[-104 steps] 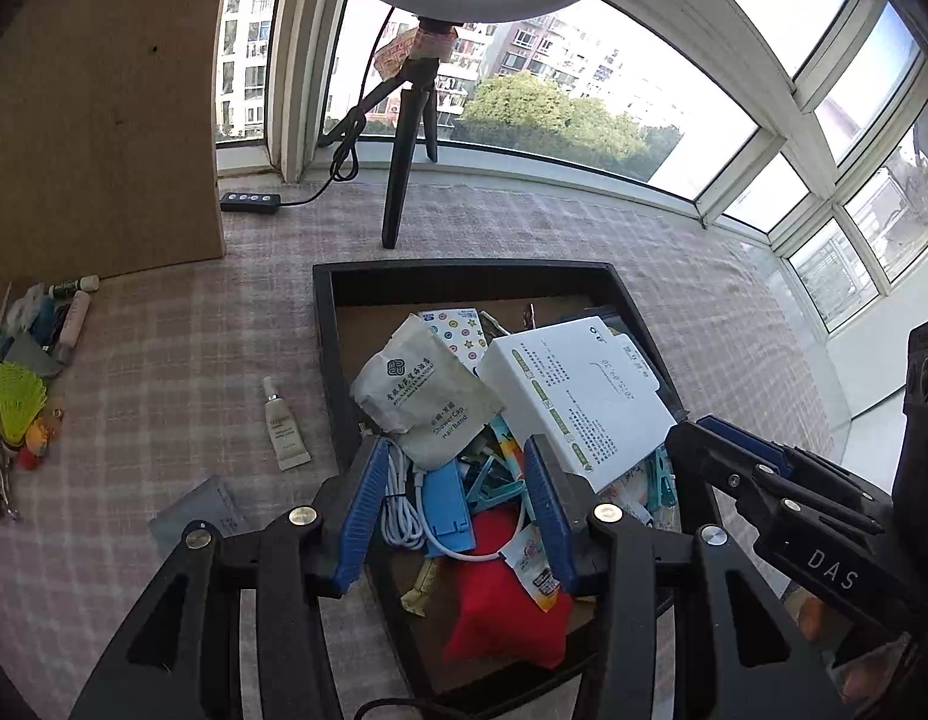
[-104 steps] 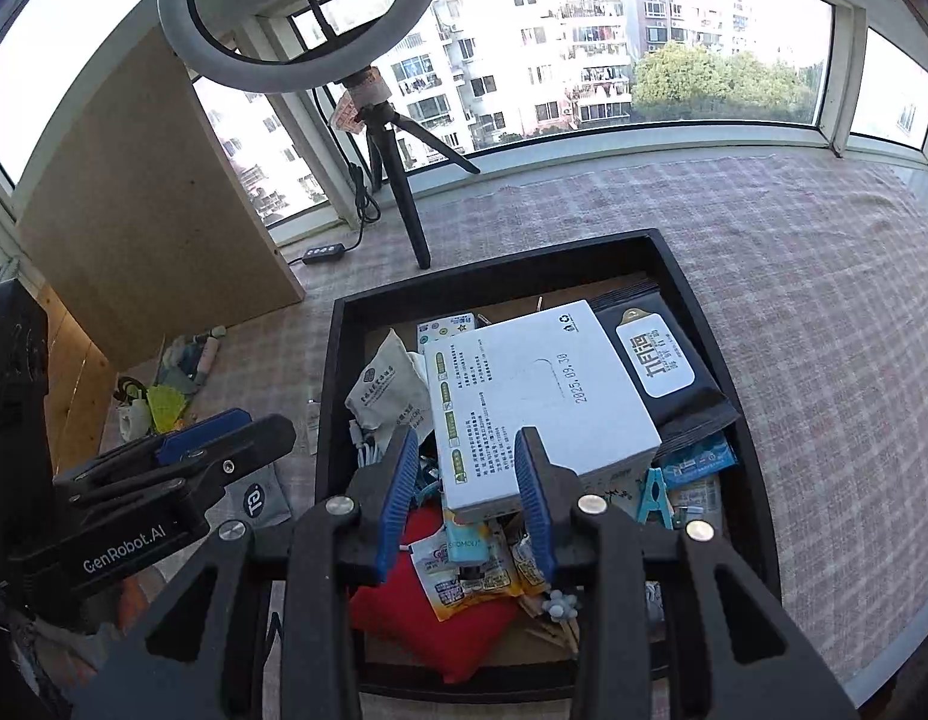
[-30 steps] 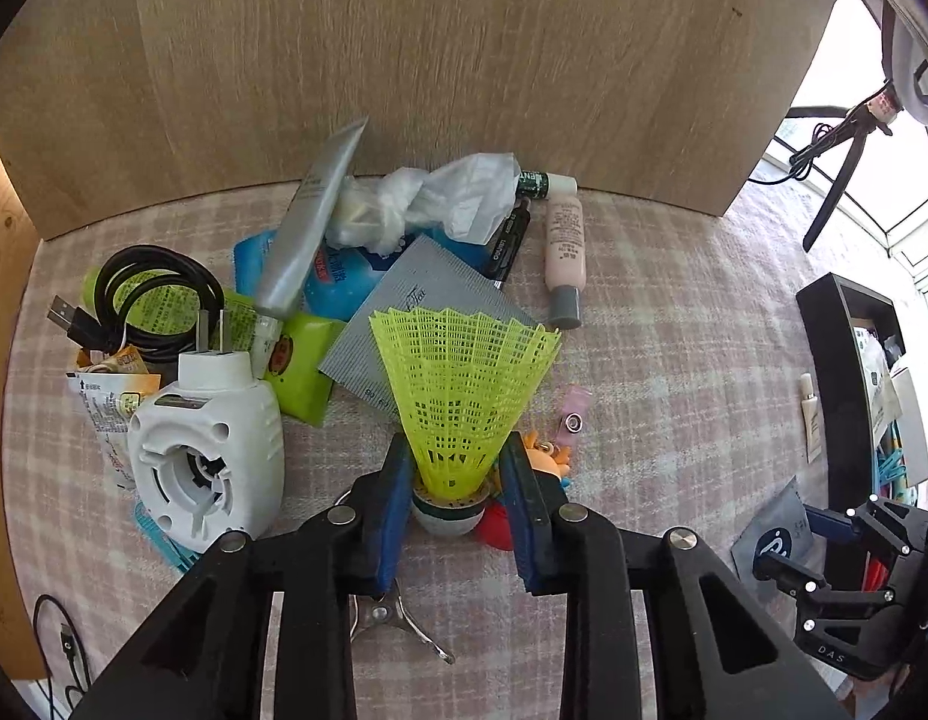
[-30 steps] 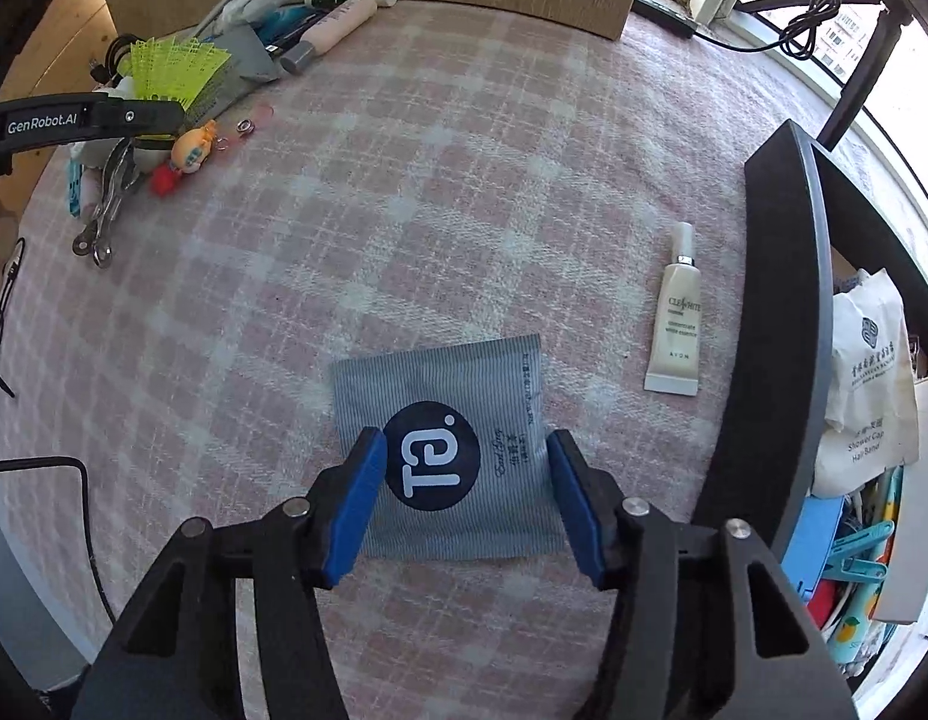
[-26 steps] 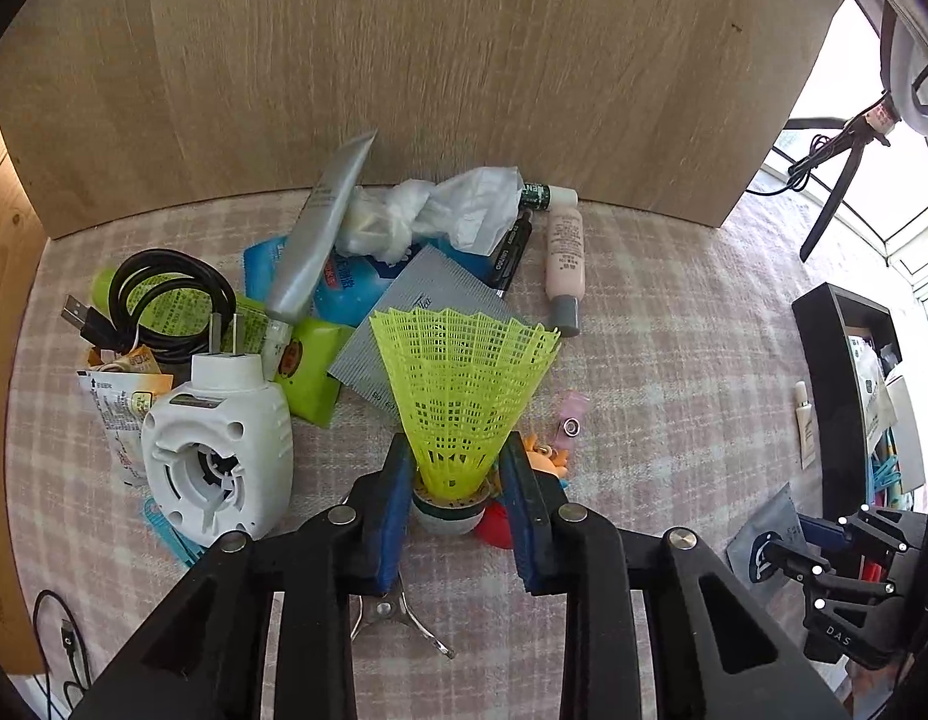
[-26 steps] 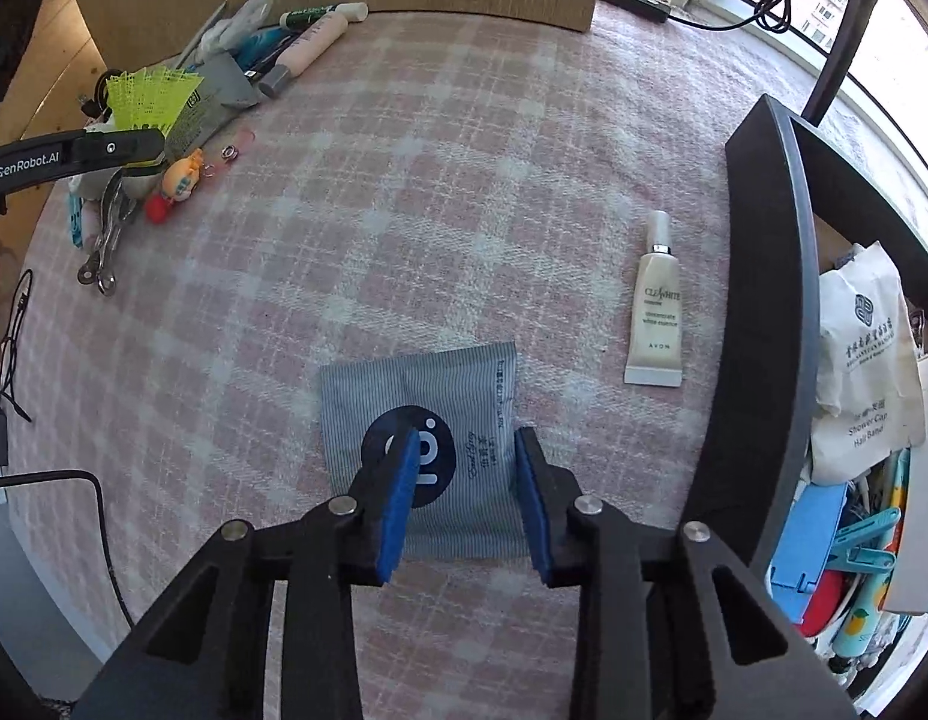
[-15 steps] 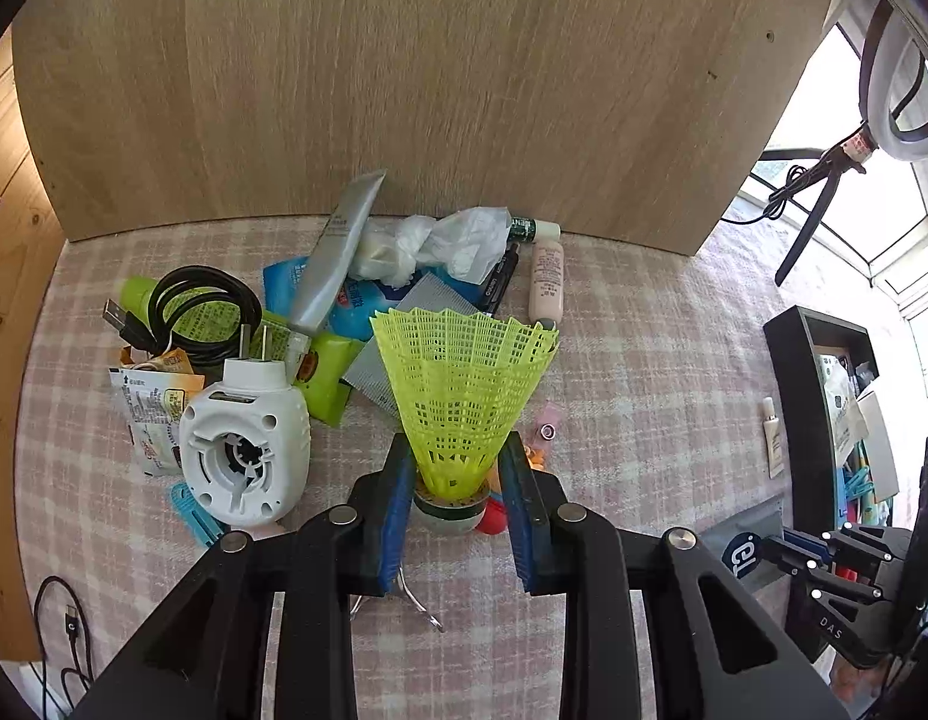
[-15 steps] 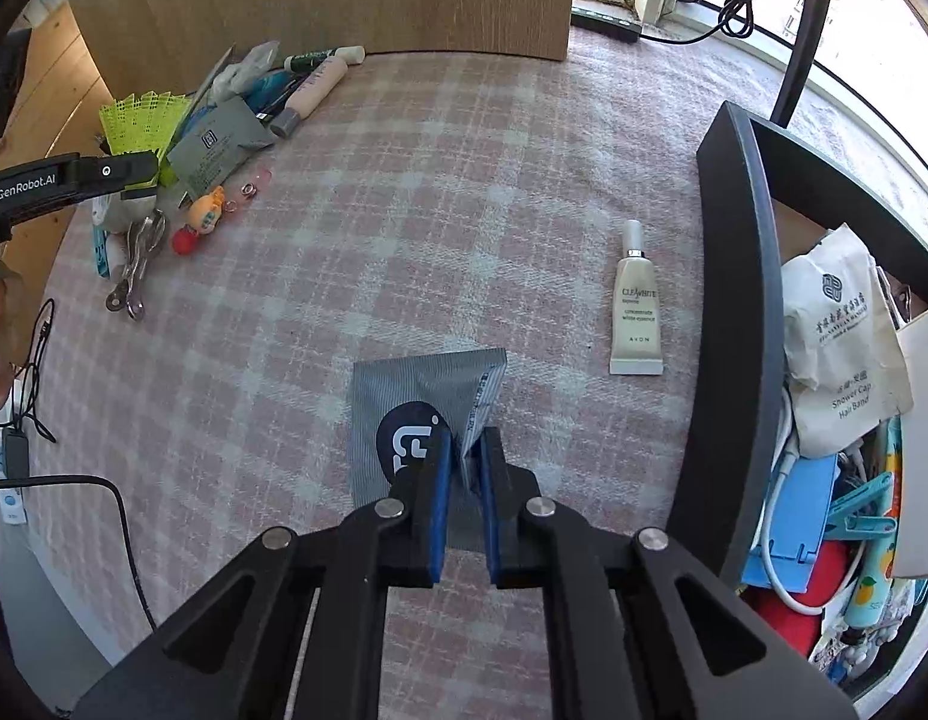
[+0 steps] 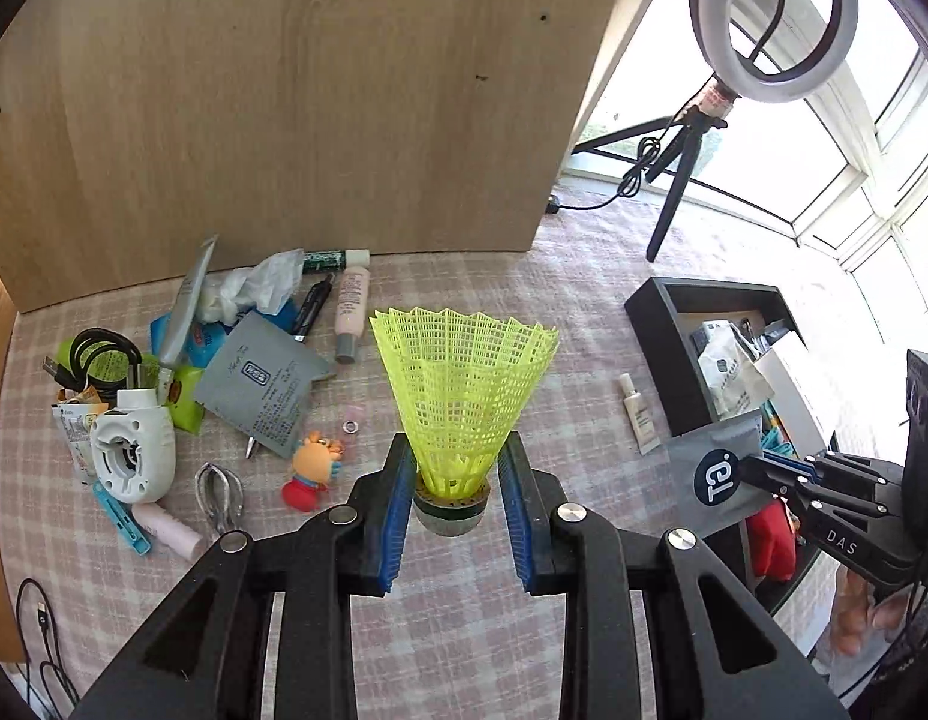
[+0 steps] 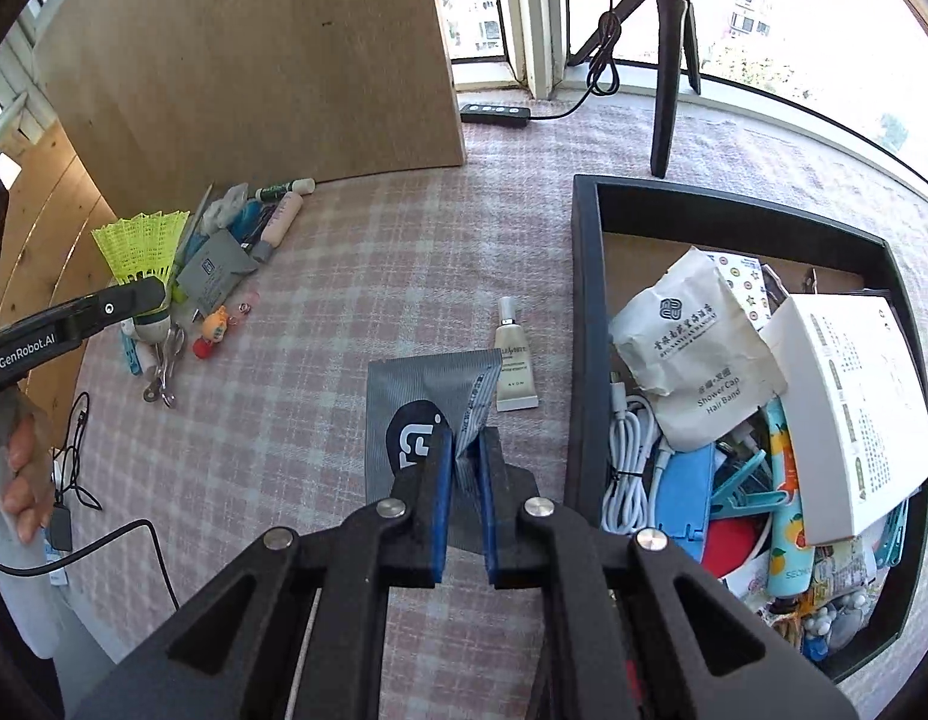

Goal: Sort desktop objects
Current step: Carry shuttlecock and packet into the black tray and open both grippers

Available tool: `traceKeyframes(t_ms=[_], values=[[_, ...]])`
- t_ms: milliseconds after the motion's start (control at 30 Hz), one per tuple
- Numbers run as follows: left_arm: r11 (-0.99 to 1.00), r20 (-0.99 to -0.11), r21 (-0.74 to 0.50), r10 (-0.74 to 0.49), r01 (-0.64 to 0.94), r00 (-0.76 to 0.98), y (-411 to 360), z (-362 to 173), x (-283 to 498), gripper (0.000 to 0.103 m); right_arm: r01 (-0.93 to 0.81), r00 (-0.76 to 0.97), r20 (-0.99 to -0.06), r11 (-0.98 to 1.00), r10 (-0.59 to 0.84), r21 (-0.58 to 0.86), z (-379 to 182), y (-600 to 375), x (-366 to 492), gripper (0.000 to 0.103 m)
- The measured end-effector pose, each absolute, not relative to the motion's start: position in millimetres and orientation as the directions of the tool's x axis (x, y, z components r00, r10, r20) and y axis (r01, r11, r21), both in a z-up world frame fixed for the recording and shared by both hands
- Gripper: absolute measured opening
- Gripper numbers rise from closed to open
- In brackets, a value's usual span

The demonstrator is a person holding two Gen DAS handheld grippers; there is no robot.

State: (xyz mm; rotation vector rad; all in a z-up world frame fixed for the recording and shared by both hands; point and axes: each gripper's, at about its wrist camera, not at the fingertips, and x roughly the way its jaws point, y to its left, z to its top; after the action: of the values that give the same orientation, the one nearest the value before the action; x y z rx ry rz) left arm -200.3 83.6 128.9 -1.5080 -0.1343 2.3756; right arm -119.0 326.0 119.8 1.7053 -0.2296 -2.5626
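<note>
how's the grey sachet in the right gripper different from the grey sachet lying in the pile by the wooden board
The held grey sachet hangs off the cloth, creased between the pads of the right gripper; the pile sachet lies flat, with nothing gripping it. The held one carries a big dark round logo; the pile one has a small rectangular label and fine print. Both are flat grey foil-like packets.

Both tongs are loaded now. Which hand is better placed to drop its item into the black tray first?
Right. The right tongs are shut on the grey sachet and sit just beside the black tray. The left tongs hold the yellow shuttlecock over by the pile at the wooden board, much farther from the tray.
</note>
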Motion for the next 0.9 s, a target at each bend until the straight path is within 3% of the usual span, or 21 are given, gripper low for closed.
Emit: traceKeyframes(t_ms=[400, 800, 833, 900], values=[[-0.830, -0.836, -0.340, 0.482, -0.442, -0.262, 232, 144, -168, 0.026, -0.298, -0.429, -0.903, -0.944, 0.004, 0.137, 142, 455, -37, 0.009], [-0.745, -0.839, -0.342, 0.516, -0.573, -0.171, 329, 150, -138, 0.028, -0.491, -0.432, -0.897, -0.859, 0.095, 0.145, 154, 545, 32, 0.009], [-0.744, -0.838, -0.338, 0.517, -0.577, -0.176, 332, 151, -137, 0.031, -0.486, -0.433, -0.897, -0.862, 0.094, 0.144, 154, 546, 33, 0.010], [-0.750, -0.844, -0.326, 0.505, -0.575, -0.180, 336, 150, -136, 0.061, -0.477, -0.436, -0.894, -0.869, 0.106, 0.129, 155, 545, 32, 0.016]])
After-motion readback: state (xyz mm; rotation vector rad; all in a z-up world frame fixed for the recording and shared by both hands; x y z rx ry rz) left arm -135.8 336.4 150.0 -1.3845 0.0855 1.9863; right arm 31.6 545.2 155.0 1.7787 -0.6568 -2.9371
